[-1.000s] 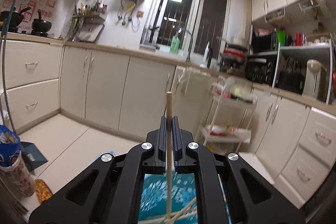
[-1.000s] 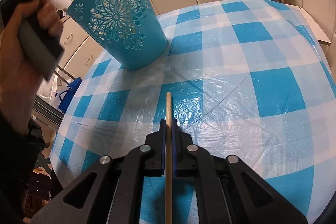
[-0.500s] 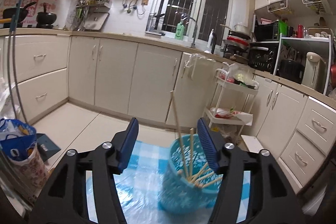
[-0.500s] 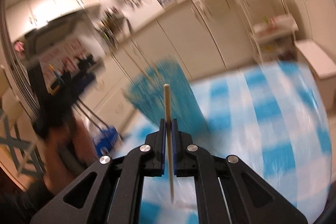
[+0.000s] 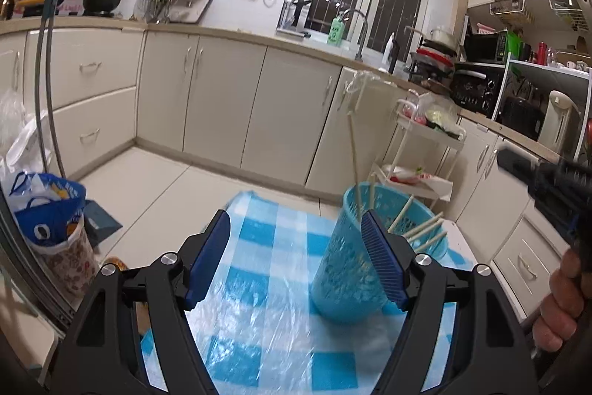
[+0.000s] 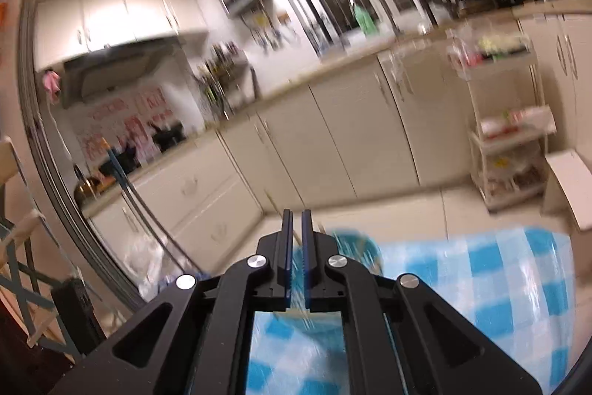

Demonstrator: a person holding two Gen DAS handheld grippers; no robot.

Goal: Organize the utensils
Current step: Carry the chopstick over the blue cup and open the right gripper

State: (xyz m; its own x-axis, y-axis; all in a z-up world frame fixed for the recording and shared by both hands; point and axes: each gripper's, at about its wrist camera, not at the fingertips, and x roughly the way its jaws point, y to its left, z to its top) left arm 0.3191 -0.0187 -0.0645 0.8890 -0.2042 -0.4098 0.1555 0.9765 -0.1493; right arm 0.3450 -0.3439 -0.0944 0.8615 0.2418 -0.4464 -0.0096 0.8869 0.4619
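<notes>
A kitchen with cream cabinets (image 5: 222,106) fills the background, and a table with a blue and white checked cloth (image 5: 273,284) takes the lower middle of both views. The left wrist view is sharp; the right wrist view is blurred.

Only the left view shows the turquoise cup (image 5: 355,269) clearly, standing upright on the cloth at lower right of centre. Pale wooden chopsticks (image 5: 418,232) lean inside it, and one stands taller than the others. In the right view the cup (image 6: 355,243) is only a blur just past the fingertips.

The left gripper (image 5: 296,258) has just been opening; its jaws are wide apart with nothing between them. The right gripper (image 6: 297,236) has its jaws almost together; whether a chopstick is between them I cannot tell.
</notes>
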